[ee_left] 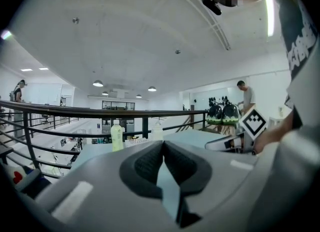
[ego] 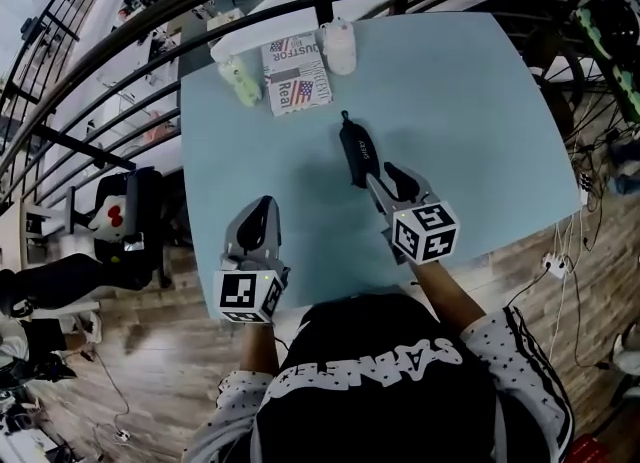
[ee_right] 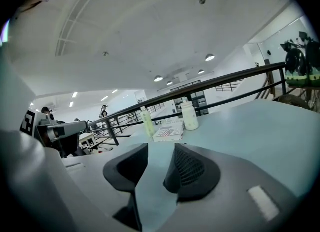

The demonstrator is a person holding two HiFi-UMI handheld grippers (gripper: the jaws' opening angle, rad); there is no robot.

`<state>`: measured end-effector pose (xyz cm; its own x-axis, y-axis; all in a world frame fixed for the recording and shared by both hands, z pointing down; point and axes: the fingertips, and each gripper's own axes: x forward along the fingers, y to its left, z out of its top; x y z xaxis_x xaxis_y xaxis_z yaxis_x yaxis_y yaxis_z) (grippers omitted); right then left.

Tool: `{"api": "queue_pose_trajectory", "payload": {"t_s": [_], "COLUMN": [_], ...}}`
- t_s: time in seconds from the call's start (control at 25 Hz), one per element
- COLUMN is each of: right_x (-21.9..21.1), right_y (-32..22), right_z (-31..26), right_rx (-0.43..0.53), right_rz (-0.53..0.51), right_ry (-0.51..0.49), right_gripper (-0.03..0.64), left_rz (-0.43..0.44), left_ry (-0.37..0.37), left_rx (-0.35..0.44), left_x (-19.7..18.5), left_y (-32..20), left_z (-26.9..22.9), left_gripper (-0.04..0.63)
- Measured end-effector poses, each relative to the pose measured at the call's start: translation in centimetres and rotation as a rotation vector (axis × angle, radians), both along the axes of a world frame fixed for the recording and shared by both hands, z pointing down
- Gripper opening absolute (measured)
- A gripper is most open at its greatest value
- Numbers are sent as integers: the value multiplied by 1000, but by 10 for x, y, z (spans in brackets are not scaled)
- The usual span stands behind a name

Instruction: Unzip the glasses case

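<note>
The black glasses case point(ego: 353, 151) lies lengthwise near the middle of the light blue table point(ego: 460, 111). My right gripper point(ego: 386, 183) rests just right of the case's near end. Its jaws are open, with only bare table showing in the gap point(ee_right: 159, 152). The case shows in neither gripper view. My left gripper point(ego: 261, 206) hovers over the table's front left part, well apart from the case. Its pads meet at the tips point(ee_left: 163, 145) with nothing between them.
At the far edge stand a pale green bottle point(ego: 240, 81) and a white bottle point(ego: 340, 46), with a printed book point(ego: 296, 75) between them. A black railing point(ego: 200, 11) runs behind the table. The table's front edge point(ego: 330, 296) lies close to my body.
</note>
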<state>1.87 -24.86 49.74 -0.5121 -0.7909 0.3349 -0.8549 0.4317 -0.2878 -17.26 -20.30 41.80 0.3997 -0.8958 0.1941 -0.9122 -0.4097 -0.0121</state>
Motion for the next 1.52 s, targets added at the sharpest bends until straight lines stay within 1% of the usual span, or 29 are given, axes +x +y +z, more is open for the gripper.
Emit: {"api": "queue_pose_trajectory", "payload": {"t_s": [0.16, 0.4, 0.72, 1.0, 1.16, 1.32, 1.52], "right_x": [-11, -22, -22, -20, -18, -17, -26], "right_y": [-8, -19, -26, -32, -38, -45, -47], "right_z": [17, 46, 77, 102, 112, 122, 133], "right_rx": [-41, -90, -159, -209, -226, -246, -272], "right_rz": [37, 96, 157, 175, 183, 182, 157], "right_ry": [45, 130, 229, 310, 353, 372, 365], "right_gripper": [203, 254, 314, 349, 357, 359, 377], "left_rz": [5, 10, 40, 49, 44, 37, 26], "left_ry": [3, 12, 26, 38, 37, 45, 50], "left_rx": [-12, -40, -35, -59, -60, -69, -71], "left_x": [-17, -38, -45, -51, -56, -61, -65], "left_y": [-5, -9, -12, -19, -25, -30, -33], "left_z": [3, 16, 15, 21, 22, 26, 26], "left_gripper": [0, 0, 0, 0, 0, 0, 0]}}
